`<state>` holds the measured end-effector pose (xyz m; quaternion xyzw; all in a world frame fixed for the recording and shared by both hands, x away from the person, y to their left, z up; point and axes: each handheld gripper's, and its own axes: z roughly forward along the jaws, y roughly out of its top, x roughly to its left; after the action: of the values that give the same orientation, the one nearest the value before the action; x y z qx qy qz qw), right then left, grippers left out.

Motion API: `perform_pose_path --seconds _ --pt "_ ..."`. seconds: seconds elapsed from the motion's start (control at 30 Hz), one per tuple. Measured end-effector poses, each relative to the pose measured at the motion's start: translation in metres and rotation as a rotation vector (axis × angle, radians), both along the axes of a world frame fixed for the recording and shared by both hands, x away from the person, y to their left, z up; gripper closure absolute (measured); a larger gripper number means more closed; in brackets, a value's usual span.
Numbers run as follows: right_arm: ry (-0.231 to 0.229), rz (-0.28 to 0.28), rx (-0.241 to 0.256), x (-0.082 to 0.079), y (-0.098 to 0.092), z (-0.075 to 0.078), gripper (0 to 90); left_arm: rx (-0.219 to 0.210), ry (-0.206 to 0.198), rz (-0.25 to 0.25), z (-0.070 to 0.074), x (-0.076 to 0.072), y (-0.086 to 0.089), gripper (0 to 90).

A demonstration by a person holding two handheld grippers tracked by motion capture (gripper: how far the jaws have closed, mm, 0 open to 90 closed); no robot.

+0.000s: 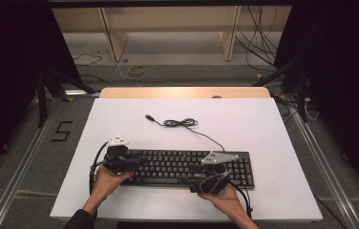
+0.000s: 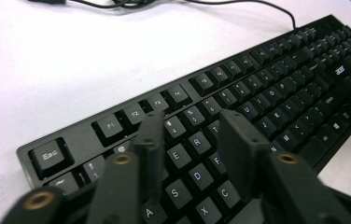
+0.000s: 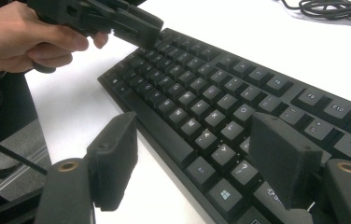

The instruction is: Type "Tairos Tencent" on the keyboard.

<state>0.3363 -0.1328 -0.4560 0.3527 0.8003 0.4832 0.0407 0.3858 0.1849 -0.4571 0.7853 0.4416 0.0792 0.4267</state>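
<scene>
Your white table (image 1: pixel 263 143) is brightly and evenly lit from above, while everything around it falls into near-black. Beyond the left gripper (image 2: pixel 190 135) it almost washes out. Close up, both grippers' jaws are soft and blurred; the keyboard (image 3: pixel 220 93) ahead stays sharper.
</scene>
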Motion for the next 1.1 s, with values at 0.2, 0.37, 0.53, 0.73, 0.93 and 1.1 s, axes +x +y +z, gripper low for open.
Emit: perform_pose_path --seconds 0.2,0.37,0.53,0.73,0.93,1.1 --pt "-0.001 0.000 -0.001 0.000 0.000 0.000 33.6 0.034 0.002 -0.022 -0.003 0.003 -0.004 74.1" --pt "-0.001 0.001 -0.001 0.000 0.000 0.000 33.5 0.048 0.000 -0.024 -0.004 0.004 -0.005 80.4" --pt "-0.001 0.001 -0.001 0.000 0.001 0.000 33.6 0.060 0.004 -0.033 -0.007 0.004 -0.007 85.6" --pt "0.001 0.004 -0.006 -0.001 0.001 -0.001 33.6 0.082 0.008 -0.039 -0.010 0.005 -0.009 88.9" --pt "0.000 0.005 -0.005 0.000 0.001 -0.002 33.6 0.095 0.016 -0.041 -0.014 0.006 -0.011 89.0" --pt "0.000 0.005 -0.004 -0.001 0.001 -0.002 33.5 0.111 0.030 -0.038 -0.019 0.007 -0.012 89.0"
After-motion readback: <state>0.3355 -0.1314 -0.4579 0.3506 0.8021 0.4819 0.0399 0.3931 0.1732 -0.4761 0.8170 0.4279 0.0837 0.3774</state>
